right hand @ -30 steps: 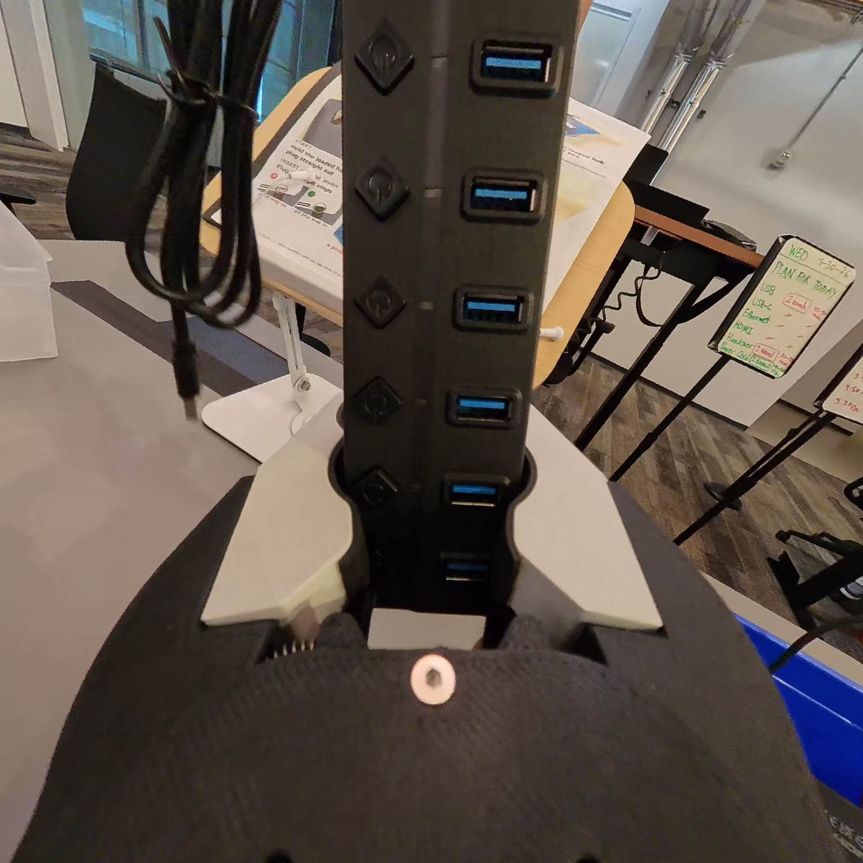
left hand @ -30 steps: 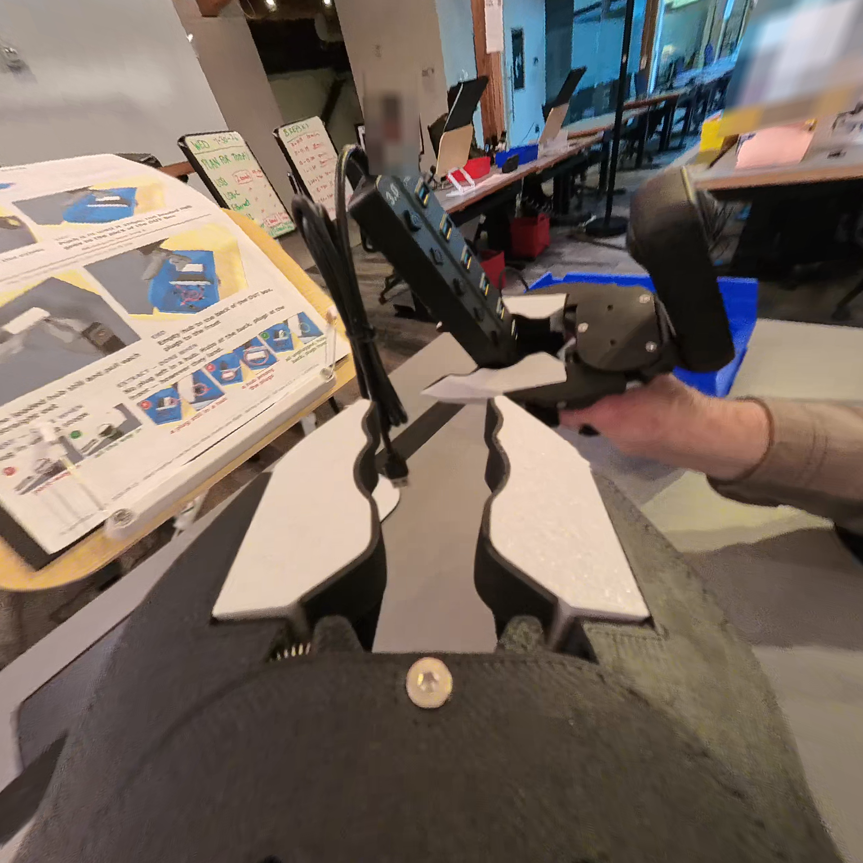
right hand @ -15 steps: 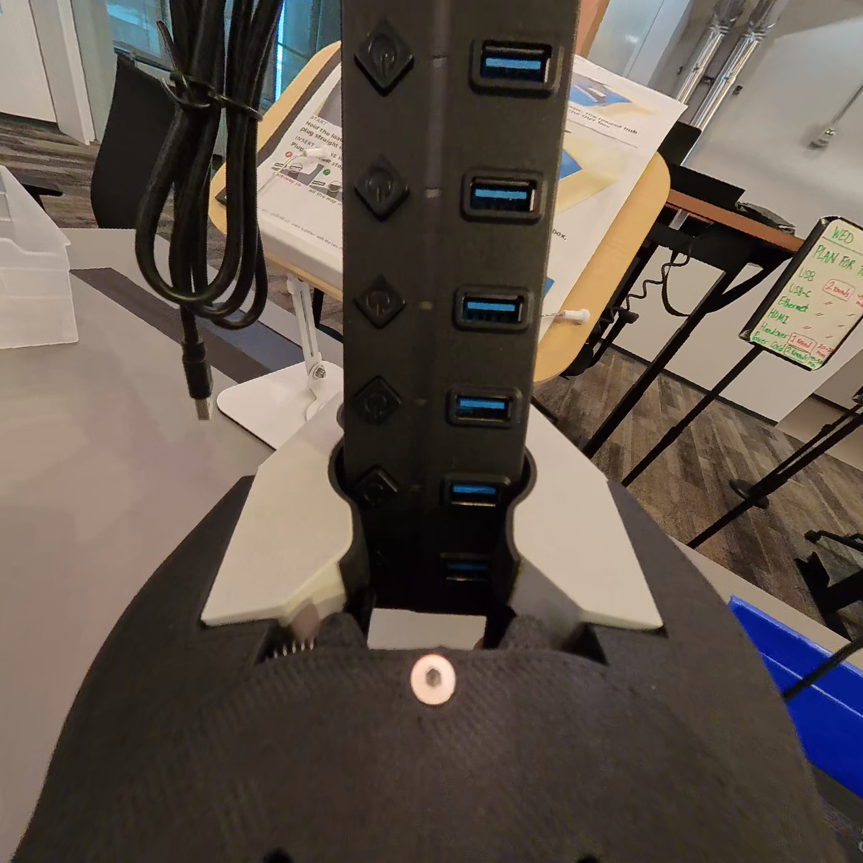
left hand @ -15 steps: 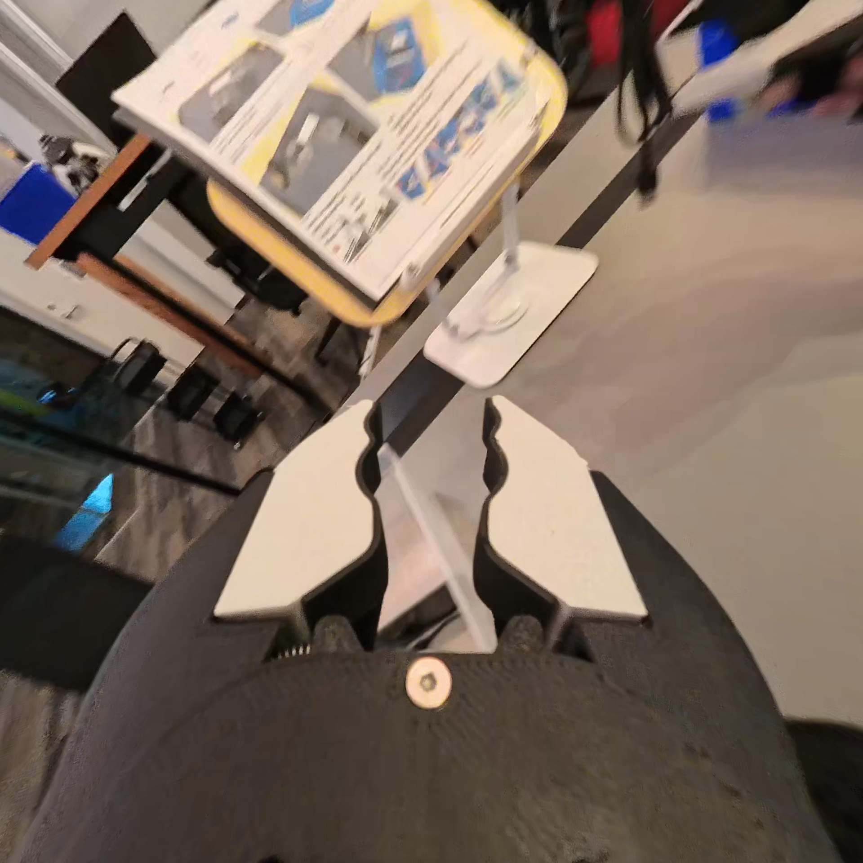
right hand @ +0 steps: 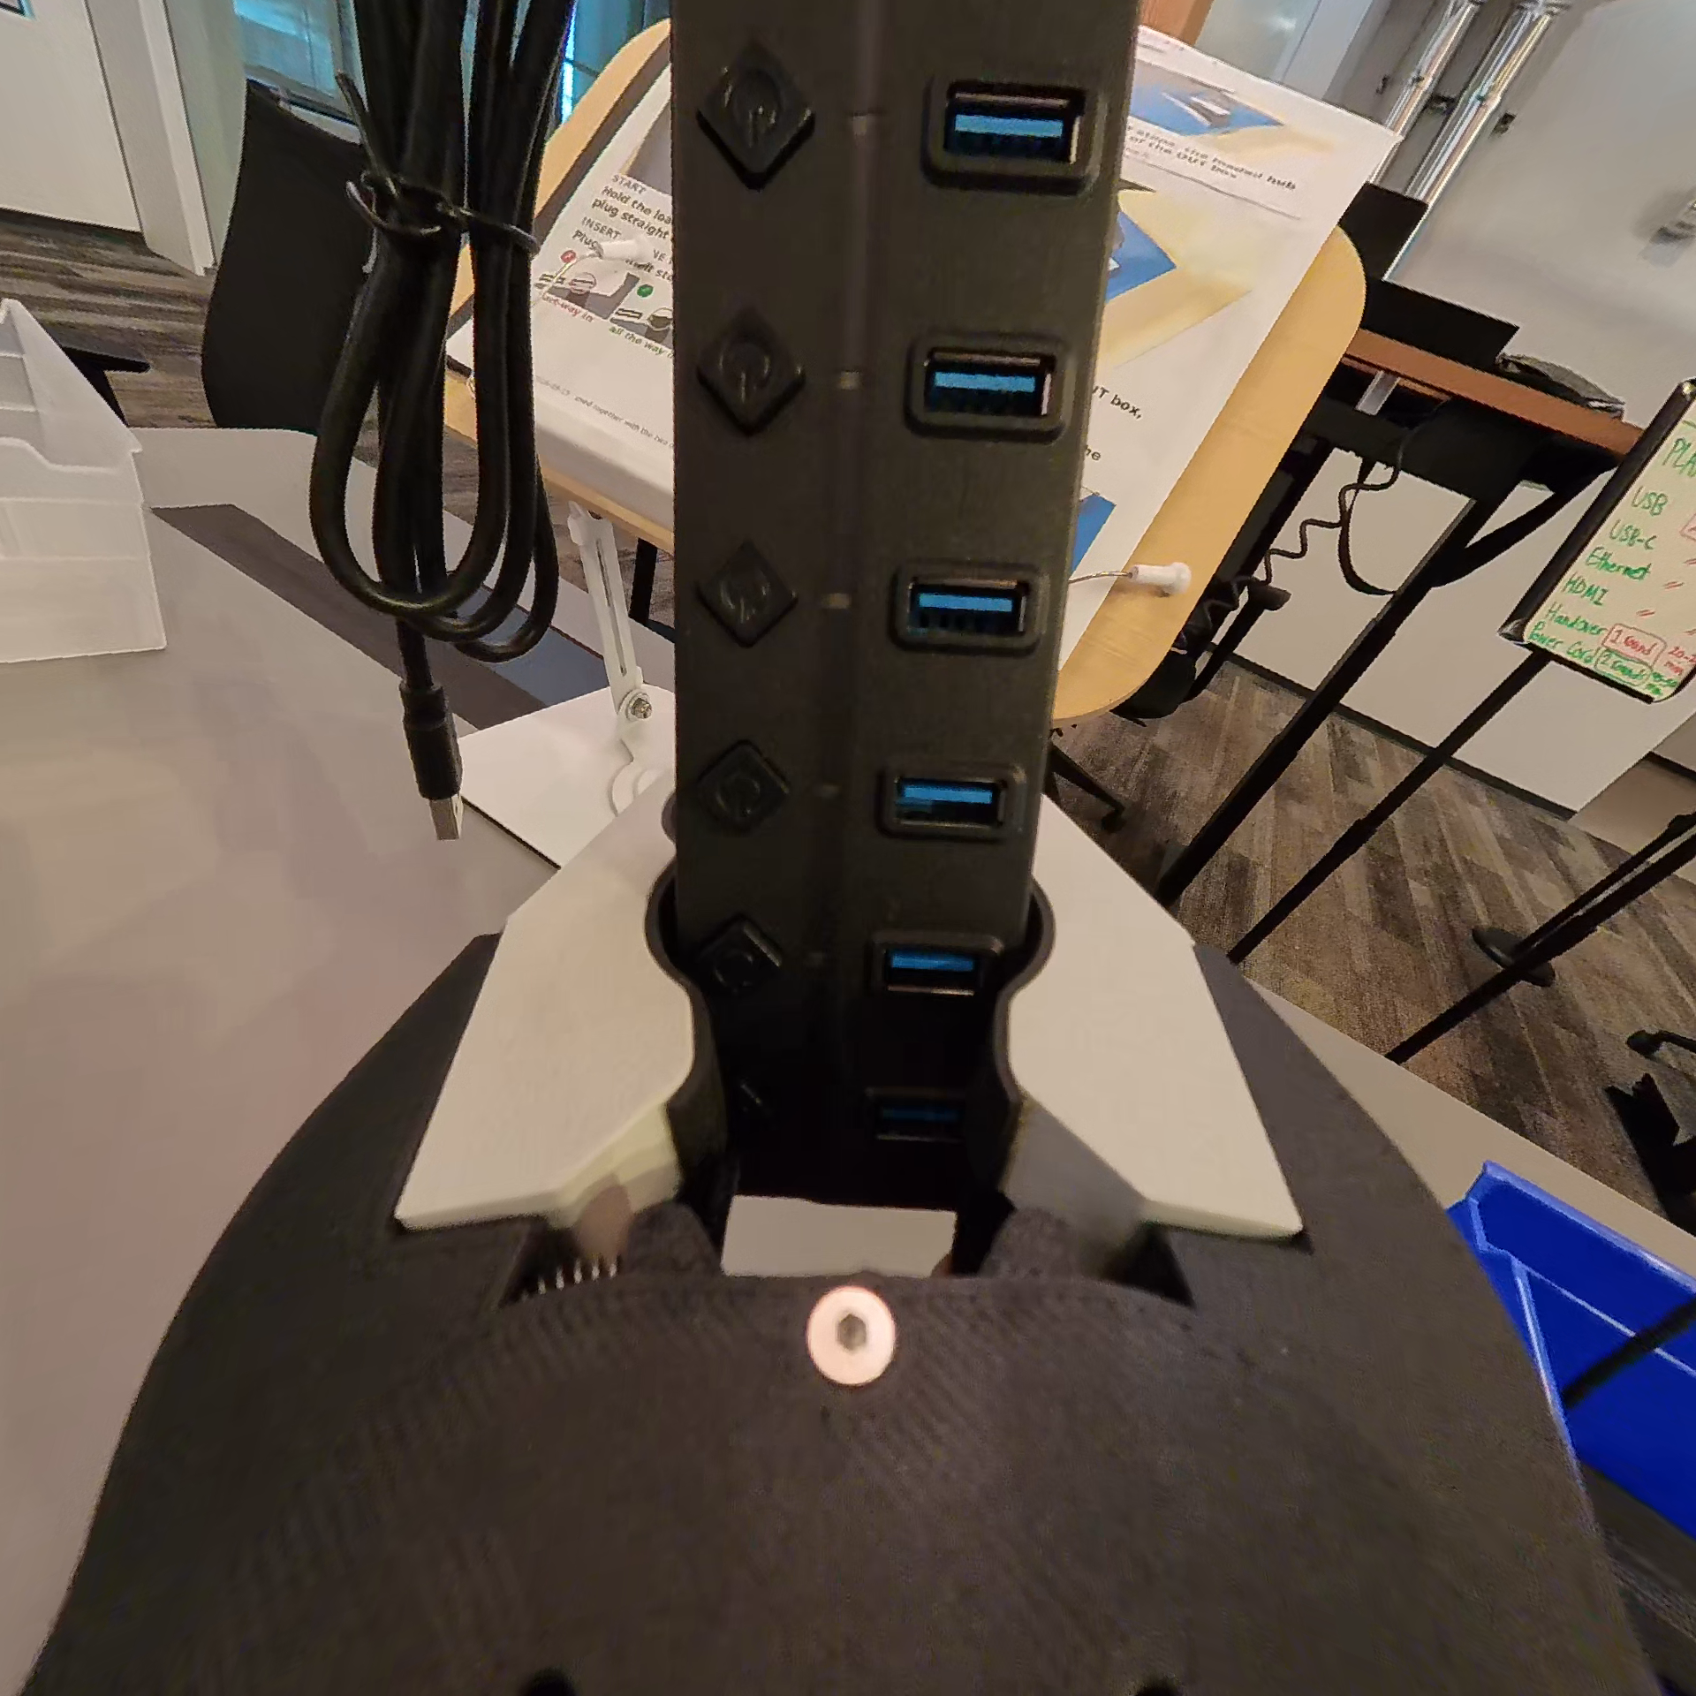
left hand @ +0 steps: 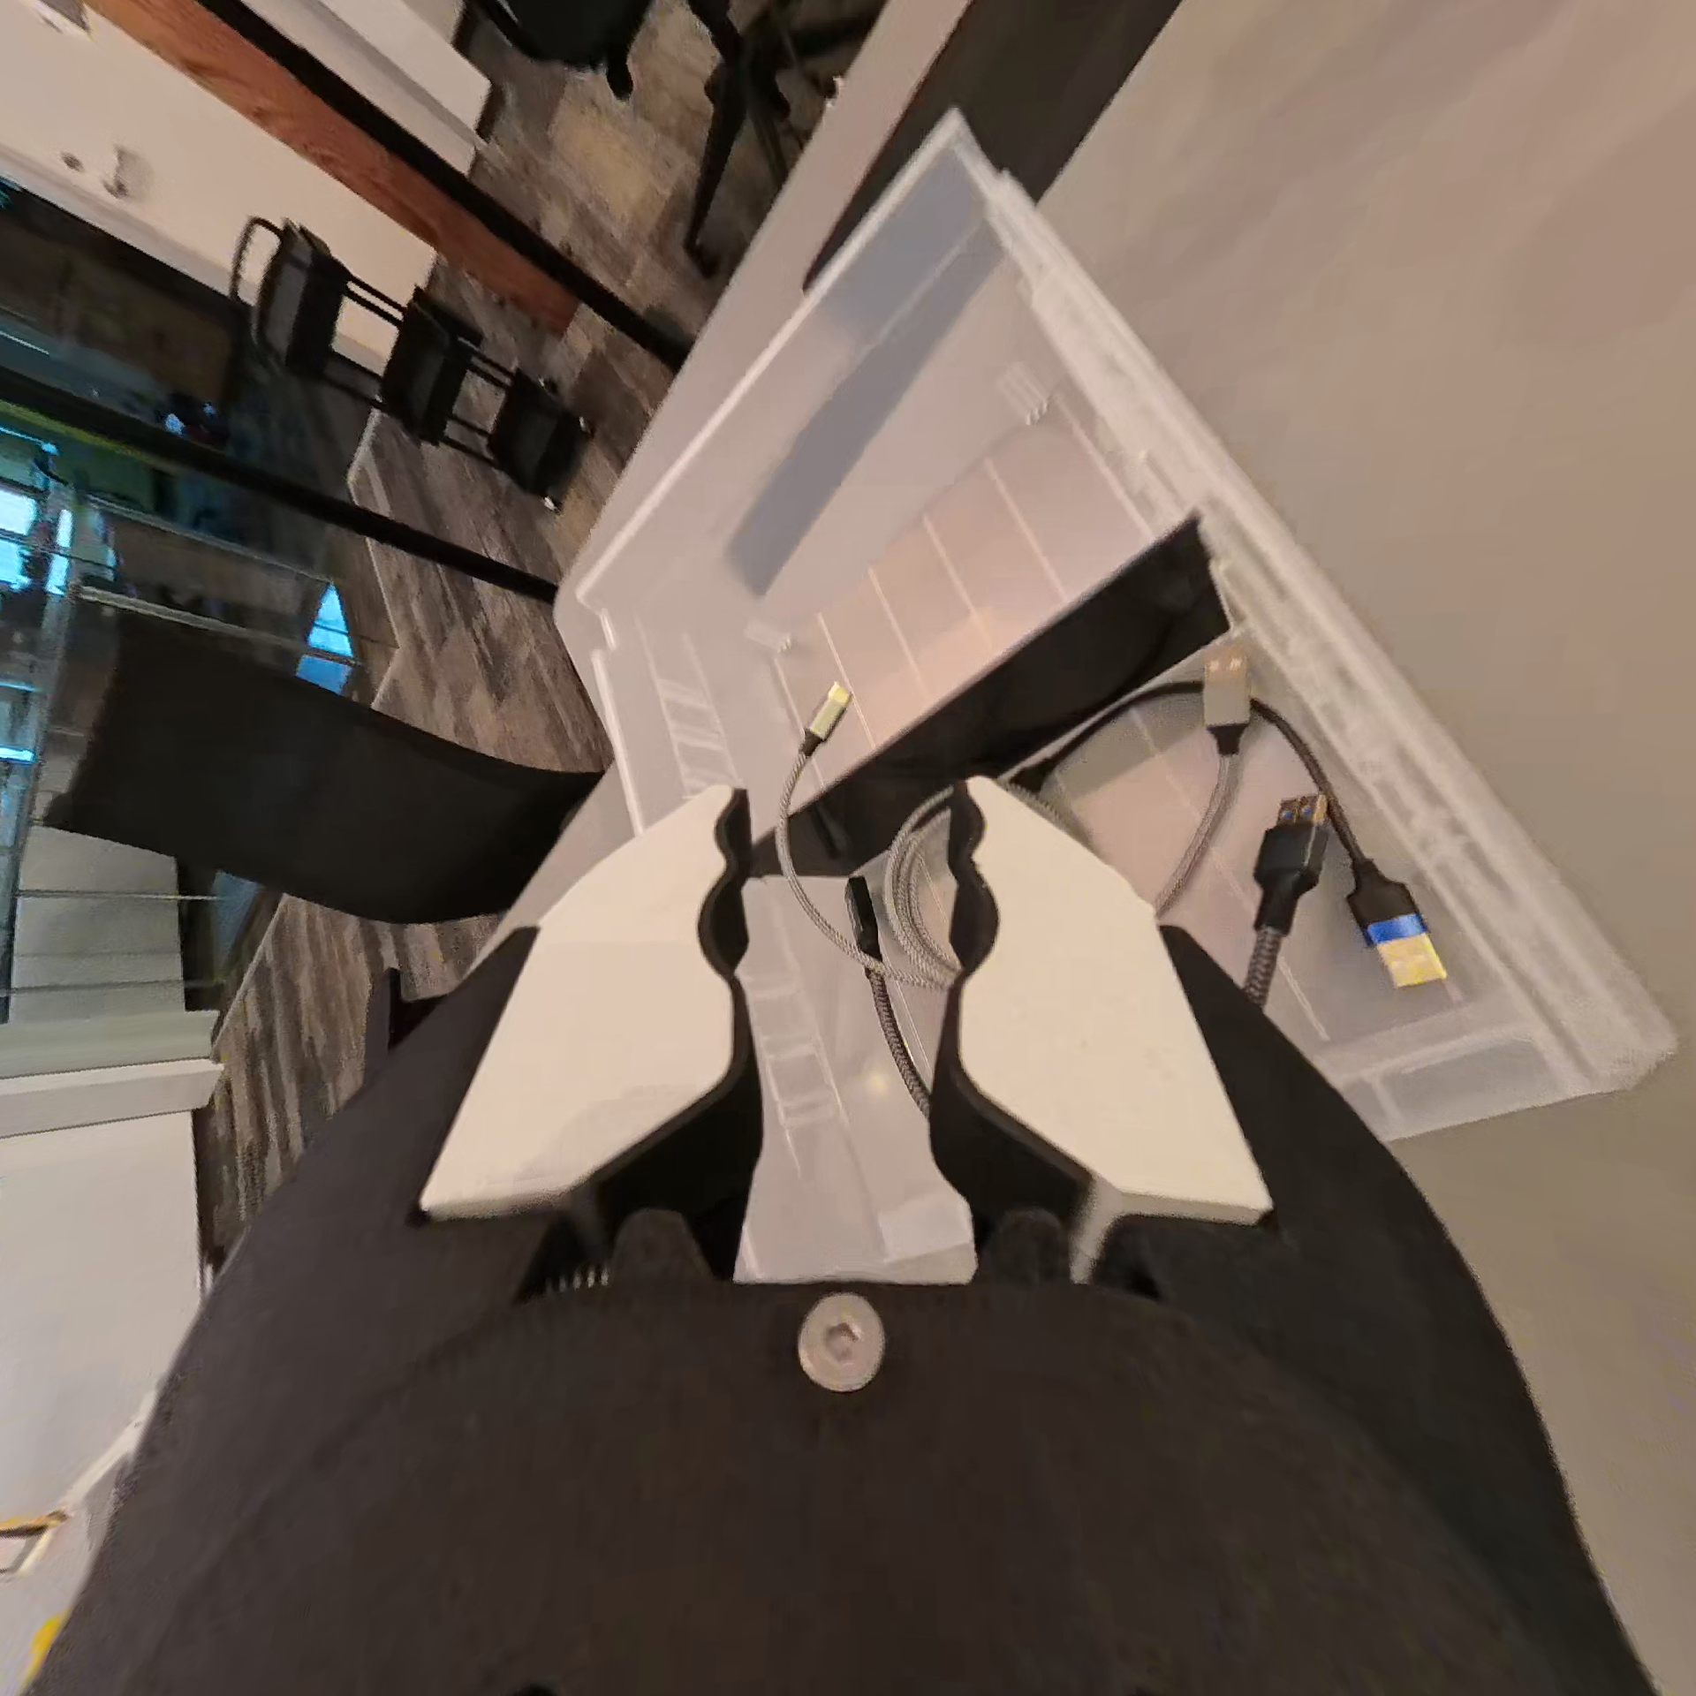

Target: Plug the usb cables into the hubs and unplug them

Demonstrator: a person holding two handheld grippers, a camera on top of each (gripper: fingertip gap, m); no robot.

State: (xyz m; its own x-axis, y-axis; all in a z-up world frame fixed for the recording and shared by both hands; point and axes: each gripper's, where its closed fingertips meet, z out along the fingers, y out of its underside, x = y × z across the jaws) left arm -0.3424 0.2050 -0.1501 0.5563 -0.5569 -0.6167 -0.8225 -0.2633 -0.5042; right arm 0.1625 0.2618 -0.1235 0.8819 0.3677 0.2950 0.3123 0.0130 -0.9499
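My right gripper [right hand: 849, 927] is shut on a long black USB hub [right hand: 881, 514] and holds it upright above the table; its blue ports and diamond buttons face the camera. The hub's own black cable [right hand: 431, 385], tied in a bundle, hangs to its left with its plug free. My left gripper [left hand: 849, 826] is open and empty, tilted over a clear plastic bin [left hand: 1432, 826]. In the bin lie grey braided USB cables [left hand: 918, 909], a grey plug [left hand: 1225, 684], a black plug with a blue band [left hand: 1390, 927] and a small gold-tipped plug [left hand: 831, 711].
An instruction sheet on a wooden board with a white stand [right hand: 1221, 303] stands behind the hub. A blue bin [right hand: 1597, 1303] is at the lower right. A clear bin's corner [right hand: 64, 514] shows at the left. Whiteboards [right hand: 1624, 569] and desks stand beyond the grey table [right hand: 184, 918]. Spacing between my two grippers at the tips: around 50 cm. From the left gripper's tips to the grey plug [left hand: 1225, 684] is close to 12 cm.
My left gripper has swung away from the hub and instruction board to the clear bin of cables, staying open. The right gripper still holds the hub, shifted slightly.
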